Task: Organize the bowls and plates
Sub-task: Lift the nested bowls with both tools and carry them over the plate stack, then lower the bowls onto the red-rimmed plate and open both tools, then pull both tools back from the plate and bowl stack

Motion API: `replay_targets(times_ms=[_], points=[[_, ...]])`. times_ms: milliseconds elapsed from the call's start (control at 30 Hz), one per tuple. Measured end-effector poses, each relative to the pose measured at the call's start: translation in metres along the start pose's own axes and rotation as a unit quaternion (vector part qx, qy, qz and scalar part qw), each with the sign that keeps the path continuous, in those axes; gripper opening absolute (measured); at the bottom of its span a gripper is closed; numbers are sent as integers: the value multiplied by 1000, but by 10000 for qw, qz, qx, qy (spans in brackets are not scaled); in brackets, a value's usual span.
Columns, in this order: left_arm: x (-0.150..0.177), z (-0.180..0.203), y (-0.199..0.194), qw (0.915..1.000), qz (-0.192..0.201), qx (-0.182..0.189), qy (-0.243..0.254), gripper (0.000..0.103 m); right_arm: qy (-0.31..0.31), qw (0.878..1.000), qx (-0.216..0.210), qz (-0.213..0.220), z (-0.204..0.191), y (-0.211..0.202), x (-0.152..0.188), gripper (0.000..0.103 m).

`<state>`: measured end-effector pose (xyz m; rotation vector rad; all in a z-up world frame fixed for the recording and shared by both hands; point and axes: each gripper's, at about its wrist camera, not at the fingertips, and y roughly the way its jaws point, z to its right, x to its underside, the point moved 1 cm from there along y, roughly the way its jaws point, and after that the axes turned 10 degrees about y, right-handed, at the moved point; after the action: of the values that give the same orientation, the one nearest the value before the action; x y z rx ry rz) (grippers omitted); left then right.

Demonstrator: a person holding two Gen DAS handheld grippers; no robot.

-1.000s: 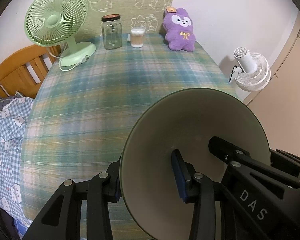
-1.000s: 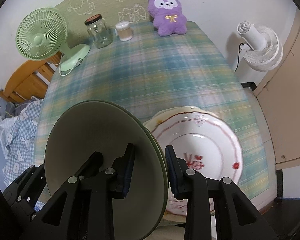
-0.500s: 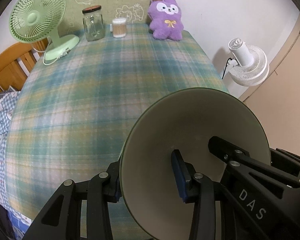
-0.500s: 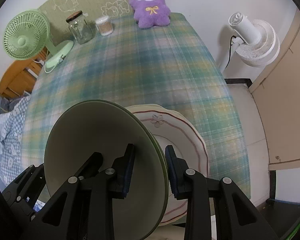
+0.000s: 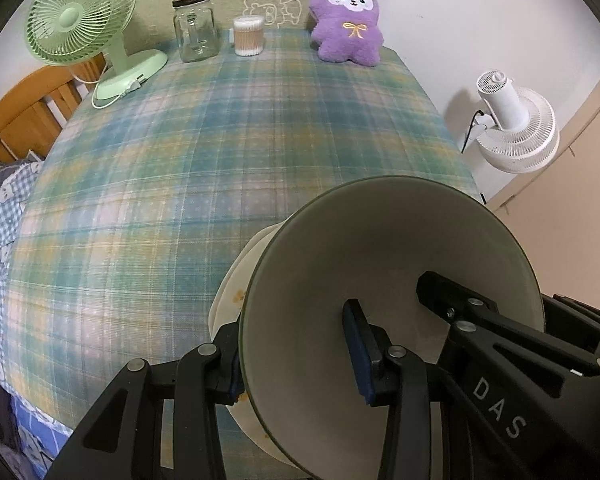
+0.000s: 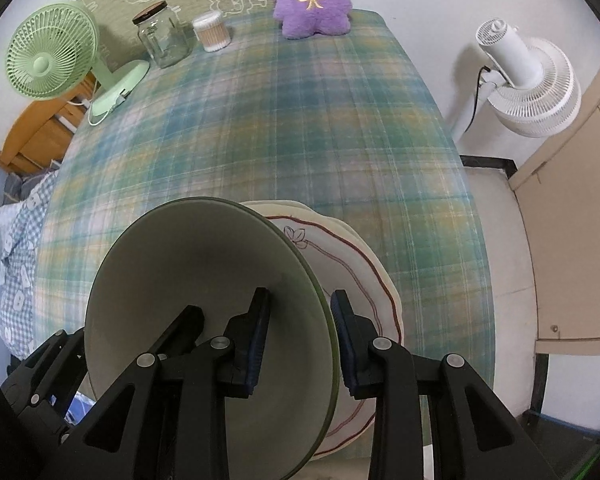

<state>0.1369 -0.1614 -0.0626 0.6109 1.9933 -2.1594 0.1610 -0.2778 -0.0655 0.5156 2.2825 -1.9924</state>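
A pale green bowl point(image 5: 388, 280) point(image 6: 204, 292) hangs tilted between both grippers. My left gripper point(image 5: 296, 360) is shut on its left rim, one pad inside and one outside. On the opposite rim my right gripper point(image 6: 300, 336) is shut in the same way. Directly under the bowl, near the table's front right edge, lies a stack of cream plates point(image 6: 364, 280) with a red line pattern. In the left wrist view only the stack's cream edge point(image 5: 228, 300) shows. Whether the bowl touches the plates is hidden.
A plaid tablecloth point(image 5: 220, 160) covers the table. At its far end stand a green desk fan point(image 5: 80, 20), a glass jar point(image 5: 194, 26), a cotton swab tub point(image 5: 249, 36) and a purple plush point(image 5: 348, 20). A white floor fan point(image 6: 528, 80) stands off the right edge, a wooden chair point(image 5: 24, 116) at left.
Both grippers have carried the bowl toward the near edge and lower. The bowl now covers most of the plate stack, which was largely bare before.
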Motion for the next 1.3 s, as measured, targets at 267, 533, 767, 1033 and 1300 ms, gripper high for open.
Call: replay_targets(times_ms=[267, 533, 767, 1033, 1300], points=[[3, -7, 0, 9998, -27, -44, -214, 56, -39, 9998, -168, -36, 8, 2, -2, 54], [-1, -1, -15, 9996, 181, -131, -144, 61, -149, 9993, -133, 305, 11, -16, -5, 61], [-6, -10, -45, 9974, 644, -311, 20, 70, -252, 9964, -132, 796, -3, -47, -6, 65], [-1, -47, -76, 9929, 1109, -409, 105, 81, -116, 9896, 95, 1431, -36, -79, 9, 76], [16, -101, -108, 9859, 1537, -408, 530, 86, 204, 9803, 213, 1951, -91, -104, 42, 77]])
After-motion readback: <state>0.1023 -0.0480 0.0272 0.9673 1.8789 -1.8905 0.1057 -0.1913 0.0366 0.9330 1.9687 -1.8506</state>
